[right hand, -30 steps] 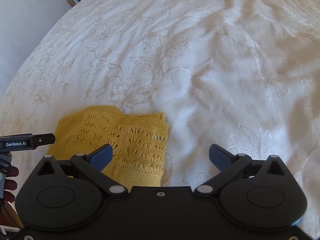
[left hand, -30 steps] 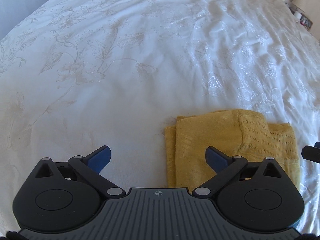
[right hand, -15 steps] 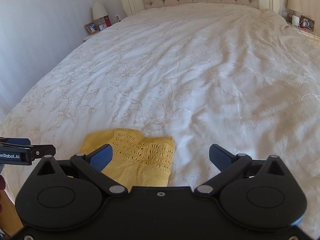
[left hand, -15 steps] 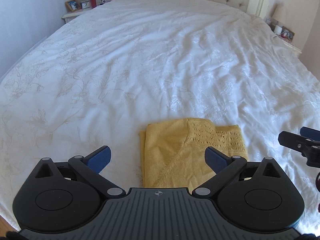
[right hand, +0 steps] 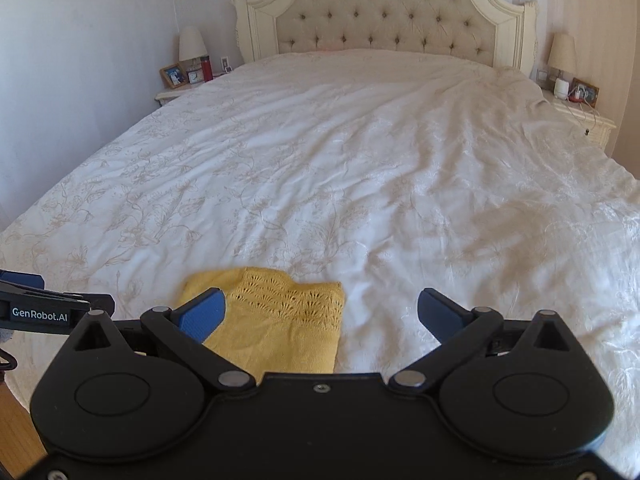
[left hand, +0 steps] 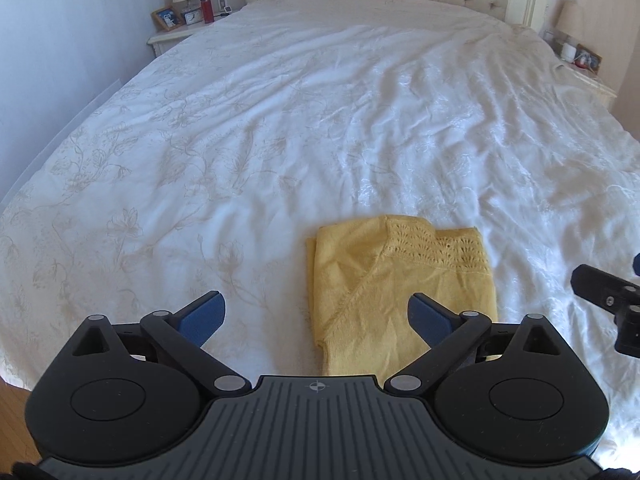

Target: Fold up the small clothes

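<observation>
Here, fold step looks finished: yellow knit garment point(left hand: 400, 280) lies as compact rectangle on bed point(left hand: 280, 140), below and just ahead of my left claw point(left hand: 318, 314), ahead-left of my right claw point(right hand: 320, 312). Left claw wide, closing slightly, nothing between pads; right claw wide, empty. Next move, judged: fetch another garment; none visible here.

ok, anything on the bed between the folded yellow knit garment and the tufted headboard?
Nothing: between folded yellow knit garment and tufted headboard, only bare white floral bedspread, per right wrist view.
</observation>
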`<action>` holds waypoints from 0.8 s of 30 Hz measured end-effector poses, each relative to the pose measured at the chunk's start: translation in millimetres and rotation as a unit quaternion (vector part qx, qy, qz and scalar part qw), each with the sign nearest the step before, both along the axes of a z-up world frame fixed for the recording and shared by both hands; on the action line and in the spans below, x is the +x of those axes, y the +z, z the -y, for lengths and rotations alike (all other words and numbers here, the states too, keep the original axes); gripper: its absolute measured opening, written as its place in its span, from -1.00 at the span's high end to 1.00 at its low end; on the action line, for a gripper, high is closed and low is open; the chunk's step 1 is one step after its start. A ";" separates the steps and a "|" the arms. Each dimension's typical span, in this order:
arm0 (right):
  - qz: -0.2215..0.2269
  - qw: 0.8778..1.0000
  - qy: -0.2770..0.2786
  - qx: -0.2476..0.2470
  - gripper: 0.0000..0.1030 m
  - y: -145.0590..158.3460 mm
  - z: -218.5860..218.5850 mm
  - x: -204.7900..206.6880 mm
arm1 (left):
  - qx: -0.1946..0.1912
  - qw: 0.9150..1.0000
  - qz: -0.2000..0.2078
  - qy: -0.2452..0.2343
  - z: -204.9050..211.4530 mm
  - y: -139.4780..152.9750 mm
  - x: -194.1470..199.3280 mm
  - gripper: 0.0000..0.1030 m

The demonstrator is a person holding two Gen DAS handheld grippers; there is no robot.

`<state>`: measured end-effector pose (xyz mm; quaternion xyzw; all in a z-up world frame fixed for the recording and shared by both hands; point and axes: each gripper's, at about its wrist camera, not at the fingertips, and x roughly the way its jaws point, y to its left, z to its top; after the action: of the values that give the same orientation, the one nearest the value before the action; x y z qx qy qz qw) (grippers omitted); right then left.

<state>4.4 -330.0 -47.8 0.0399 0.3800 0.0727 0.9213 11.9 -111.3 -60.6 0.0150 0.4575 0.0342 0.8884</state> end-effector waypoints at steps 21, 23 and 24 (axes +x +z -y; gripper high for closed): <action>-0.102 0.994 -0.026 -0.016 -0.93 -5.3 -23.1 -69.6 | -0.030 0.996 -0.079 0.003 -7.8 -11.7 -66.5 -0.78; -0.105 0.994 -0.029 -0.014 -0.93 -5.2 -25.0 -73.4 | -0.028 0.996 -0.080 0.000 -7.7 -11.5 -69.5 -0.78; -0.106 0.994 -0.030 -0.014 -0.93 -5.3 -25.4 -74.5 | -0.028 0.996 -0.080 -0.001 -8.0 -11.3 -71.0 -0.78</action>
<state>-70.1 -304.6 -53.1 0.0463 0.4751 0.0352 0.8780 -59.2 -103.3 -71.9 -0.0064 0.5280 0.0194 0.8490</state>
